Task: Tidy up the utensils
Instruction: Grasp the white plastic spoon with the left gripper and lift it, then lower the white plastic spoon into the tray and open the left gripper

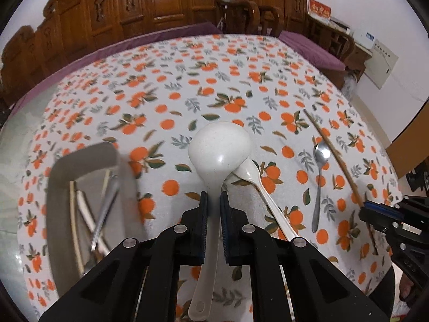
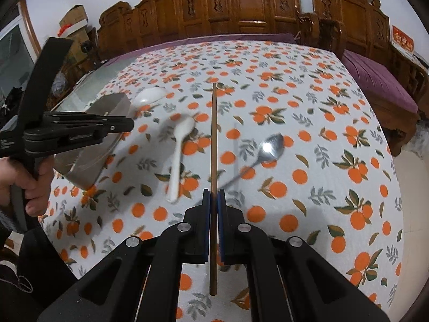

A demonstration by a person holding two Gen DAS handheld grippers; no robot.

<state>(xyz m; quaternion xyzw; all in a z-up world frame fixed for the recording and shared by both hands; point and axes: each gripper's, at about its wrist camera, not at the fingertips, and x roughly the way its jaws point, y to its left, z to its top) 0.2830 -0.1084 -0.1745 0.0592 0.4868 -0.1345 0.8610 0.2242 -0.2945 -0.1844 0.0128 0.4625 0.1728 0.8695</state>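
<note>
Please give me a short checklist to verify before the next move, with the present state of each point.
1. Left claw grips the large white plastic ladle by its handle: ok.
2. Right claw grips the brown wooden chopstick: ok.
3. Grey rectangular tray is in view beside the left claw: ok.
4. Free room in the tray: cannot tell; it already holds utensils and is blurred.
5. Small white plastic spoon and silver metal spoon lie on the orange-patterned tablecloth, not yet put away: not ok.
</note>
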